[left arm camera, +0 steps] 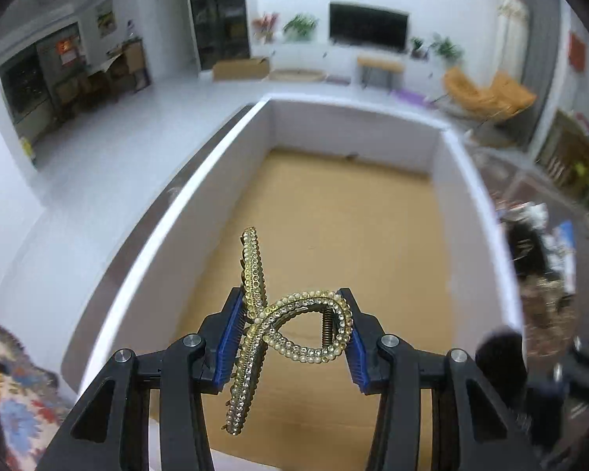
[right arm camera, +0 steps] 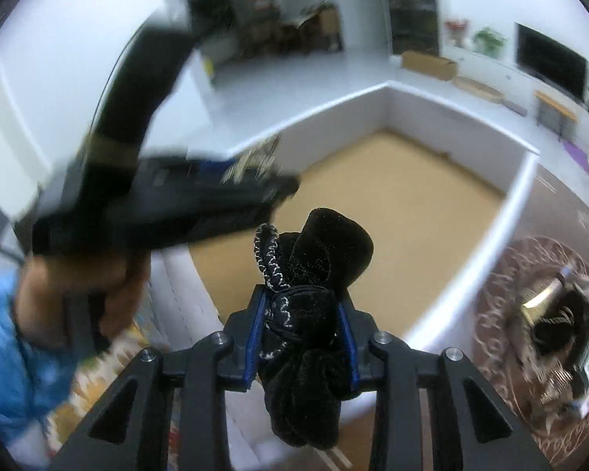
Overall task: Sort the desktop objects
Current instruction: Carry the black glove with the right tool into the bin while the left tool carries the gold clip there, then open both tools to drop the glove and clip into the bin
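My left gripper (left arm camera: 292, 320) is shut on a gold hair clip (left arm camera: 290, 325) set with small pearls and stones, its loop pressed between the blue pads. It hangs above a white-walled box (left arm camera: 153, 243) with a bare cardboard floor. My right gripper (right arm camera: 302, 333) is shut on a black velvet scrunchie (right arm camera: 314, 298) with a black-and-white cord, over the near corner of the same box (right arm camera: 502, 216). In the right wrist view the left gripper body (right arm camera: 157, 204) shows blurred at left, held by a hand (right arm camera: 78, 286) with a blue sleeve.
The brown patterned tabletop (right arm camera: 502, 306) at right carries a black hair tie and several small items (right arm camera: 561, 325). A floral patterned cloth (left arm camera: 15, 384) lies left of the box. Behind are a white floor, a TV, plants and orange chairs.
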